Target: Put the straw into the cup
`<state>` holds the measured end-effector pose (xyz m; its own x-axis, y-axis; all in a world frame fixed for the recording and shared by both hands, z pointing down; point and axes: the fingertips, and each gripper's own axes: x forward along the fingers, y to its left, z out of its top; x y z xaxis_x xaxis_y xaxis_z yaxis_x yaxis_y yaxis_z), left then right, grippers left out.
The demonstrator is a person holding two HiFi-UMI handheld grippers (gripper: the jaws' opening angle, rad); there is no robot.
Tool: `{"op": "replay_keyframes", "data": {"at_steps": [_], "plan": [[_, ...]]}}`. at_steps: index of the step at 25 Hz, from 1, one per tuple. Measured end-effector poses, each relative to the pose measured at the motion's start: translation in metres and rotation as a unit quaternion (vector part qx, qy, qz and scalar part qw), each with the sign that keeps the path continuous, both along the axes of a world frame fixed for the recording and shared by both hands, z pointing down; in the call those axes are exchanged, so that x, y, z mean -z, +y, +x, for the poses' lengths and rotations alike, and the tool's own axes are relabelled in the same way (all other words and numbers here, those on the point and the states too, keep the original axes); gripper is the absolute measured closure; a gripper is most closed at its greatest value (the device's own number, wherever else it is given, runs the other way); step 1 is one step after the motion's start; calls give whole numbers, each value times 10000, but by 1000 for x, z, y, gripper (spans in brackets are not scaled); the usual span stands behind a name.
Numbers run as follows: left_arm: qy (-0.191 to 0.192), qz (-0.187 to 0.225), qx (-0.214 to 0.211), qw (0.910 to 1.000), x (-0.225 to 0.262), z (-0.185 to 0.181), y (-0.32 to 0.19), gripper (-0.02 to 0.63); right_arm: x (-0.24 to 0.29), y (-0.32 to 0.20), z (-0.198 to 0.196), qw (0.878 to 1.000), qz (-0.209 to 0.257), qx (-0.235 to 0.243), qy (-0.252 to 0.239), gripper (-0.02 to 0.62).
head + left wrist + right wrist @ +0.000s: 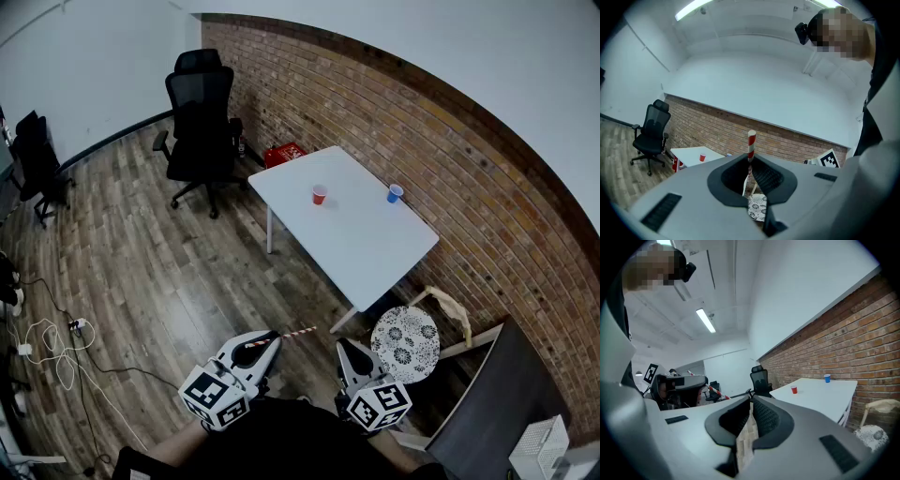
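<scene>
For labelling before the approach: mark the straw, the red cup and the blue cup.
straw (292,333), head view, middle of its striped shaft.
red cup (320,194), head view, its side wall.
blue cup (395,193), head view, its side wall.

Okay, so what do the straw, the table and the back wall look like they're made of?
The straw, held in the left claw, looks like matte paper, going by its red and white spiral stripes. The table has a smooth, plain white top, maybe laminate or painted board; I can't tell which. The wall is bare red-brown brick, rough, with mortar lines showing.
</scene>
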<state>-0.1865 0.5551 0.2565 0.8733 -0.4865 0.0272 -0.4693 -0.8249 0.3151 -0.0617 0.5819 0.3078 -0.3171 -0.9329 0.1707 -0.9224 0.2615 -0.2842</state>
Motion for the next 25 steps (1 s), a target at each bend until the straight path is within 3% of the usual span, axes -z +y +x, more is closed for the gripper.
{"op": "replay_keyframes", "data": {"at_steps": [9,13,25], "plan": [[65,14,16,10000,-1,-17,-11,569,0,-10,-16,9999,106,15,86,549],[41,-47,-3,10000,-3,-29,-22,569,-2,-20,-27,9999,95,-38,-101,549],[-28,-359,-127,9993,-27,-93,-66,569,-34,-59,-93,9984,-478,-206,-236,548]]}}
